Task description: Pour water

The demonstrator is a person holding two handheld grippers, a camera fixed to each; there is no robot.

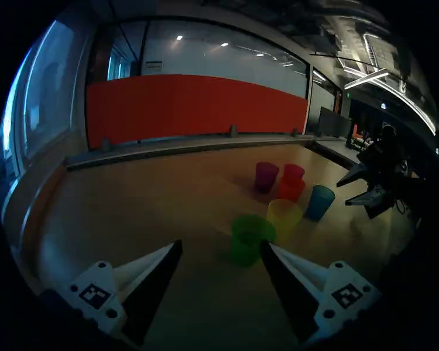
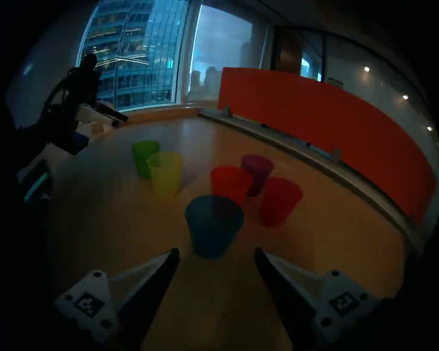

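Note:
Several plastic cups stand in a cluster on a wooden table [image 1: 161,199]. In the left gripper view my left gripper [image 1: 220,251] is open, and a green cup [image 1: 250,238] stands just beyond its fingertips. Behind it are a yellow cup [image 1: 284,216], a blue cup [image 1: 320,202], an orange-red cup [image 1: 291,189], a pink-red cup [image 1: 293,172] and a purple cup [image 1: 266,176]. My right gripper [image 2: 216,251] is open with the blue cup [image 2: 213,225] just ahead of its tips. It also appears far right, the right gripper [image 1: 369,184].
A long red panel [image 1: 190,105] backs the table's far edge. Tall windows [image 2: 137,52] show buildings outside. The green cup [image 2: 144,157] and yellow cup [image 2: 165,172] stand near the left gripper [image 2: 93,117] and the dark sleeve holding it.

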